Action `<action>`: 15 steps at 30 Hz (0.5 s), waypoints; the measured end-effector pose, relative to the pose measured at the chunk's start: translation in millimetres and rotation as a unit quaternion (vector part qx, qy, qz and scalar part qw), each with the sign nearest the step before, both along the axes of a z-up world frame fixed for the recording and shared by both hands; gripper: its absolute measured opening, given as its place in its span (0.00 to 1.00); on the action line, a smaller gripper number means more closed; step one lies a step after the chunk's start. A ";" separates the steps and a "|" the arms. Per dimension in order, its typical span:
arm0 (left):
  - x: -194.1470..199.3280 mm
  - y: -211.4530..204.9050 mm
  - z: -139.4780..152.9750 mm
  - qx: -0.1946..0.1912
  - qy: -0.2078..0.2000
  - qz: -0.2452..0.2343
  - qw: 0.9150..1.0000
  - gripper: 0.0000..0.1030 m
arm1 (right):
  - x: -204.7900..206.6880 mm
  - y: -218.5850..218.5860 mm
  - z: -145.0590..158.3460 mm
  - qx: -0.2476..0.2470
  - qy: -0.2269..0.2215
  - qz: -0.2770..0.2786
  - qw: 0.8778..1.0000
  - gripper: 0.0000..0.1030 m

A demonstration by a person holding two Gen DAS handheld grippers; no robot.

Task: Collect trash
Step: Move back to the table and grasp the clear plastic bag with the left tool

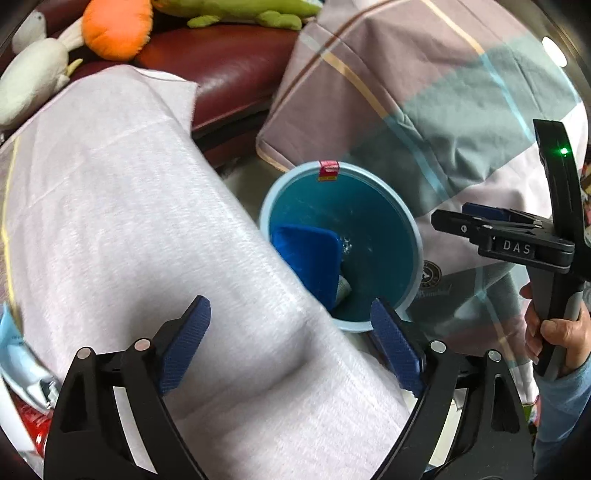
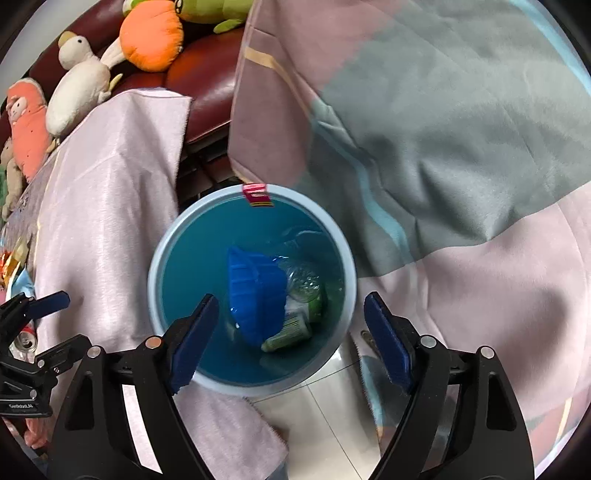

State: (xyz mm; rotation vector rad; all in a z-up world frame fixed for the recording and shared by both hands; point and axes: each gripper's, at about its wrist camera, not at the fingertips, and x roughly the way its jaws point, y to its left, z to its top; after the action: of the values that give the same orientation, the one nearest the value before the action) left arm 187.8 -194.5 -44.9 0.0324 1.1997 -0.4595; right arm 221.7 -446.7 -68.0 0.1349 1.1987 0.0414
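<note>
A light blue trash bin [image 2: 159,280] stands on the floor between two cloth-covered surfaces. Inside lie a blue plastic tray [image 2: 255,291], a crumpled clear bottle [image 2: 303,280] and a green-labelled tube [image 2: 288,334]. My right gripper [image 2: 291,339] is open and empty, directly above the bin's mouth. My left gripper [image 1: 291,343] is open and empty, over the white cloth [image 1: 129,221], left of the bin [image 1: 415,236]. The tray [image 1: 310,254] shows in the bin there too. The right gripper [image 1: 517,236] appears at the right edge of the left wrist view.
A red leather sofa [image 2: 207,77] with plush toys [image 2: 151,35] lies behind. A pink and grey patterned cloth [image 2: 443,129] covers the right side. Wrappers and a can [image 2: 22,339] lie at the far left. Tiled floor [image 2: 325,417] shows below the bin.
</note>
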 end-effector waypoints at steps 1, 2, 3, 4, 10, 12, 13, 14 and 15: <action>-2.7 5.2 3.0 -0.002 -0.002 0.004 1.000 0.86 | -1.7 4.2 3.6 -0.003 -0.001 0.004 1.000 0.75; -5.7 11.9 6.3 -0.003 -0.006 0.008 1.000 0.86 | -3.6 9.4 7.4 -0.004 -0.002 0.008 1.000 0.75; -8.8 19.8 9.8 -0.005 -0.009 0.013 1.000 0.86 | -5.4 14.1 10.3 -0.004 -0.002 0.011 1.000 0.76; -11.2 26.3 12.3 -0.007 -0.011 0.018 1.000 0.86 | -7.0 18.7 13.6 -0.004 -0.003 0.014 1.000 0.76; -29.7 79.0 30.1 -0.016 -0.029 0.055 0.998 0.86 | -14.6 64.0 37.5 -0.011 -0.014 0.046 0.999 0.76; -38.1 101.6 36.0 -0.018 -0.036 0.071 0.997 0.87 | -18.5 82.4 46.1 -0.013 -0.019 0.059 0.998 0.76; -41.3 112.5 38.5 -0.020 -0.039 0.077 0.996 0.87 | -20.1 90.6 49.5 -0.014 -0.021 0.065 0.998 0.76; -45.2 123.1 41.0 -0.020 -0.042 0.085 0.995 0.87 | -22.0 99.0 52.6 -0.014 -0.023 0.072 0.997 0.76; -47.6 132.9 43.5 -0.021 -0.045 0.091 0.995 0.87 | -24.0 108.8 56.3 -0.014 -0.024 0.079 0.996 0.76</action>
State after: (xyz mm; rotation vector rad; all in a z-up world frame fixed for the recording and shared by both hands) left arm 140.2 -61.6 -1.4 -0.0909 1.0931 -0.3199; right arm 197.6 -337.9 -11.7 0.0128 1.1595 0.1656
